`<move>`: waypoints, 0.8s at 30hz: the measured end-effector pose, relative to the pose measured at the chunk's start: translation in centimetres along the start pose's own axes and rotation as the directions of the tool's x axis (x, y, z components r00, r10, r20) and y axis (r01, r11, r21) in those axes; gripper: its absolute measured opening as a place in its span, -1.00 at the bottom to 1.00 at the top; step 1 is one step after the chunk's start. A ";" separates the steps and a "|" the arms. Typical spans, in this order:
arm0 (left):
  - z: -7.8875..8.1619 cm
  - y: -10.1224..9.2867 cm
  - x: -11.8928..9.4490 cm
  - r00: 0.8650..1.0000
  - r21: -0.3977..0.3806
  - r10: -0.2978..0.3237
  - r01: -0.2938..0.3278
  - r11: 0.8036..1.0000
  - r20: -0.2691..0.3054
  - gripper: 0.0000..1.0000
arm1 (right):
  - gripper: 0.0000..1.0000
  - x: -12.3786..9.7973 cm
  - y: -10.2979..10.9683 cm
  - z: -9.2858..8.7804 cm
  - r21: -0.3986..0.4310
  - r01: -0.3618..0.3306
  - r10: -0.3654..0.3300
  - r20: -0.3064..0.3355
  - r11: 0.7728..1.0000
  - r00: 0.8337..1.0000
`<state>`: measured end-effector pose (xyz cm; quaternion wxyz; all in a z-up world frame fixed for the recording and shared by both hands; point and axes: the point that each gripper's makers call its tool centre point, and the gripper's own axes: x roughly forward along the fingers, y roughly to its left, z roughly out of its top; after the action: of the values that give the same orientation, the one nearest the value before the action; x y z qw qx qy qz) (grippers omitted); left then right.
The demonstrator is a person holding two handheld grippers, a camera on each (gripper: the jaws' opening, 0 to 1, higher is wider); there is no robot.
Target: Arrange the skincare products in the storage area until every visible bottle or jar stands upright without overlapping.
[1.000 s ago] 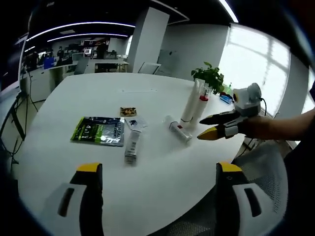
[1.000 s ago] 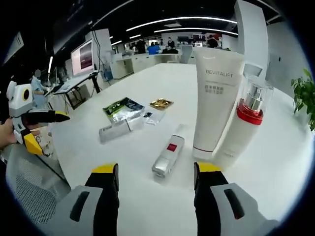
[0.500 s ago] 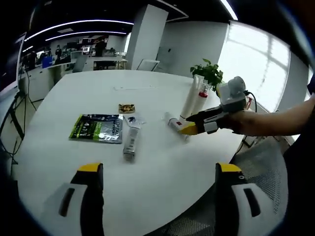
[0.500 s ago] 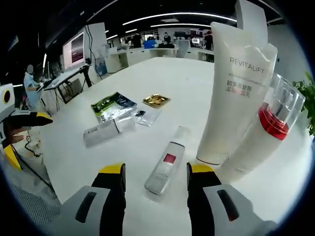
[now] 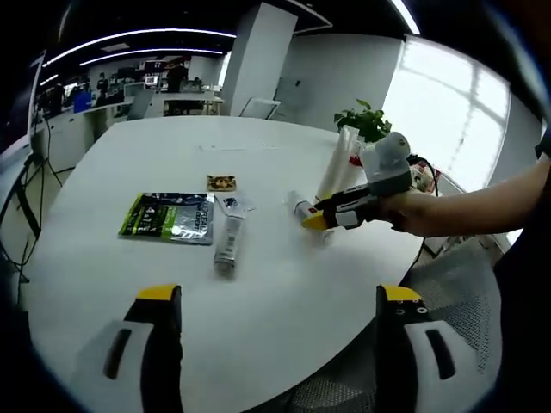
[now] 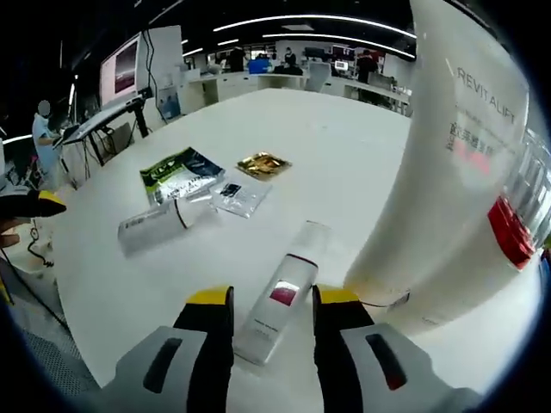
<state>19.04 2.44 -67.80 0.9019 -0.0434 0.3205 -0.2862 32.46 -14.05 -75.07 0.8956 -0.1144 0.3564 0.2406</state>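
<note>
Right gripper [image 6: 271,301] straddles a silver tube [image 6: 280,301] (red label, lying flat).

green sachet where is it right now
In the left gripper view the green sachet lies flat on the table's left side, beside the lying silver tube.

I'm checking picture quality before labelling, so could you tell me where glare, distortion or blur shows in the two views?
Left gripper view: the window at upper right is blown out, and the table edge bows from the fisheye. Right gripper view: the white tube looms stretched and bent near the lens, its lettering soft; ceiling light strips curve.
</note>
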 end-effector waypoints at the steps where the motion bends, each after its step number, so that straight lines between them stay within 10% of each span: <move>1: 0.0 0.0 0.0 1.000 0.000 -0.001 0.001 1.000 -0.001 0.73 | -0.31 0.1 0.0 0.0 -0.002 0.004 -0.004 -0.001 1.000 1.000; 18: -0.4 -0.1 0.2 1.000 0.007 -0.004 0.004 1.000 -0.018 0.71 | -0.58 0.3 0.2 -0.9 -0.176 0.015 -0.017 -0.012 0.984 1.000; 24: -0.4 -0.1 0.2 1.000 0.003 -0.009 0.009 1.000 -0.013 0.71 | -0.60 0.3 0.5 -1.1 -0.071 -0.041 0.040 -0.019 0.997 0.999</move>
<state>18.90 2.25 -68.19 0.8986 -0.0415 0.3257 -0.2911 31.79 -13.96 -76.11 0.8826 -0.1414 0.3578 0.2702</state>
